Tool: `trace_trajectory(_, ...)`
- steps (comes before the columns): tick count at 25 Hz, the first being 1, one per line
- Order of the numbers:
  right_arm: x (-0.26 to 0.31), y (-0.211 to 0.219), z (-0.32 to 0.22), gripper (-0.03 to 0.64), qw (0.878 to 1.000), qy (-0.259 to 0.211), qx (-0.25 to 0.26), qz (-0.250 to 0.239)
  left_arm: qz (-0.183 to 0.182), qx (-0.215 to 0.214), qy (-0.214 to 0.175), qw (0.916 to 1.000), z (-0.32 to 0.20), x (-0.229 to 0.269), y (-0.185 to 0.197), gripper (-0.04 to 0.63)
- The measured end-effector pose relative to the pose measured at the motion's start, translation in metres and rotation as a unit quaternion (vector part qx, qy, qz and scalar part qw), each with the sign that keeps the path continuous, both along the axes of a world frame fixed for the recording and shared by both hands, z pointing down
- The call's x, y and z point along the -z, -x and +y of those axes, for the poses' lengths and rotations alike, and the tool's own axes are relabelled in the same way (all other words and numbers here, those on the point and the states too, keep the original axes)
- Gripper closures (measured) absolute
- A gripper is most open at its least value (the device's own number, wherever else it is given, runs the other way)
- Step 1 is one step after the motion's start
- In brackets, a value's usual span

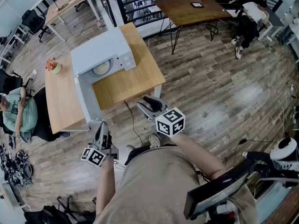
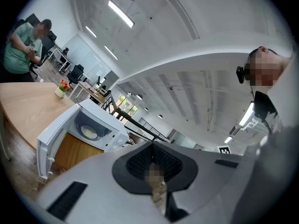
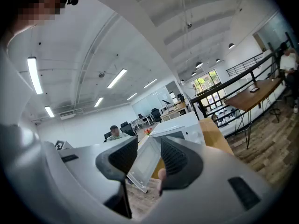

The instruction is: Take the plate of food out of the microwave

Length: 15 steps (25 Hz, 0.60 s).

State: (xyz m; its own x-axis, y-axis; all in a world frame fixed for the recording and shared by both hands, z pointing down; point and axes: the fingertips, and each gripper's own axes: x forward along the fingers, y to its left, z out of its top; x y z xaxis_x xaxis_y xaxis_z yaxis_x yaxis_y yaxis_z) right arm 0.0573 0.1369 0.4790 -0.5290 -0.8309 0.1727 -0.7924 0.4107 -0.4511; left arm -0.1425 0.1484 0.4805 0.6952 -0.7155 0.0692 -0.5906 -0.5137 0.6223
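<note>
The left gripper [image 2: 152,161] has its jaws pressed together with nothing between them. The right gripper [image 3: 148,160] has its jaws partly apart and empty, with the far-off microwave door [image 3: 142,168] showing through the gap. Both are held low before the person's body, at lower centre of the head view, pointing toward the table [image 1: 126,80]. The plate of food [image 1: 102,68] sits inside the open microwave [image 1: 100,52] at upper left, well apart from both.

Distant microwave [image 1: 103,55] in all views
</note>
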Motion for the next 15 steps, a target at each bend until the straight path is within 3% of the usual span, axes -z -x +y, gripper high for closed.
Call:
trace_trajectory(9,0.0082,-0.0004,-0.0038,0.453,0.997,0.001,0.007,-0.071,-0.004,0.003,0.000,1.0000,-0.0015,-0.0011,0.0006,0.592)
trace_trajectory(15,0.0001,-0.0088,-0.0005,0.452,0.996,0.018,-0.002,-0.091,-0.009,0.001,0.007,0.9999,0.0008,-0.0064,-0.0039,0.592)
